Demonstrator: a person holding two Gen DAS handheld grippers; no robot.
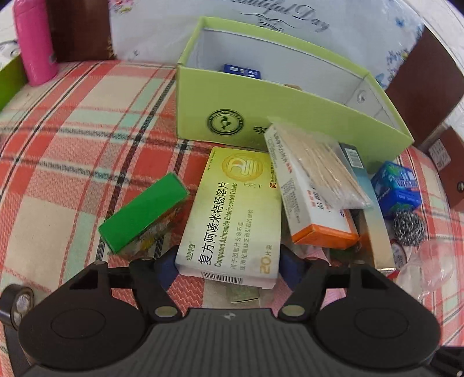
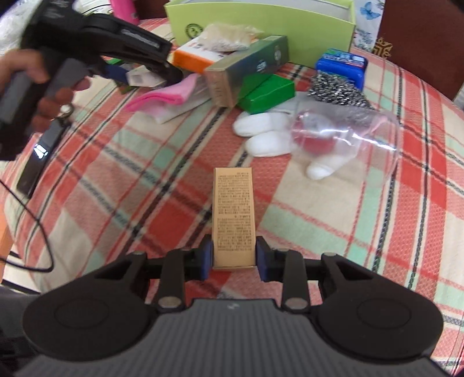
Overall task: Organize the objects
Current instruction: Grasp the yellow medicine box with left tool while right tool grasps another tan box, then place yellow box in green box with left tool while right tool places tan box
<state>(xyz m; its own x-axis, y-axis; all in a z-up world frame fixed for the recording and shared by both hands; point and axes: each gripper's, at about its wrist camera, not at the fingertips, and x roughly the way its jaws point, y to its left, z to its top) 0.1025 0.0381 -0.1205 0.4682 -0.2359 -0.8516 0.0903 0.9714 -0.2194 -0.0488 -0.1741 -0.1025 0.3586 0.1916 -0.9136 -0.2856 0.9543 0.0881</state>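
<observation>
**Two wrist cameras, one shared pile**

The left wrist fisheye looks steeply down, close over the red plaid cloth-covered worktop (image 1: 72, 150), facing the open light-green cardboard box (image 1: 261, 116) at 12 o'clock. The right wrist fisheye also looks steeply down, from farther back, with the same box (image 2: 261, 26) at 12 o'clock. Both views share the orange-ended white carton (image 1: 316, 214) (image 2: 197, 55) and the steel wire scourer (image 1: 409, 227) (image 2: 336, 92).

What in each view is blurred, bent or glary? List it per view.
Left wrist view: the fisheye bows the green box's rim and the plaid tablecloth; corners fall dark; the medicine carton's print stays sharp.
Right wrist view: the other hand-held gripper is smeared; the clear plastic bag glares; the tan box's print is legible.
</observation>
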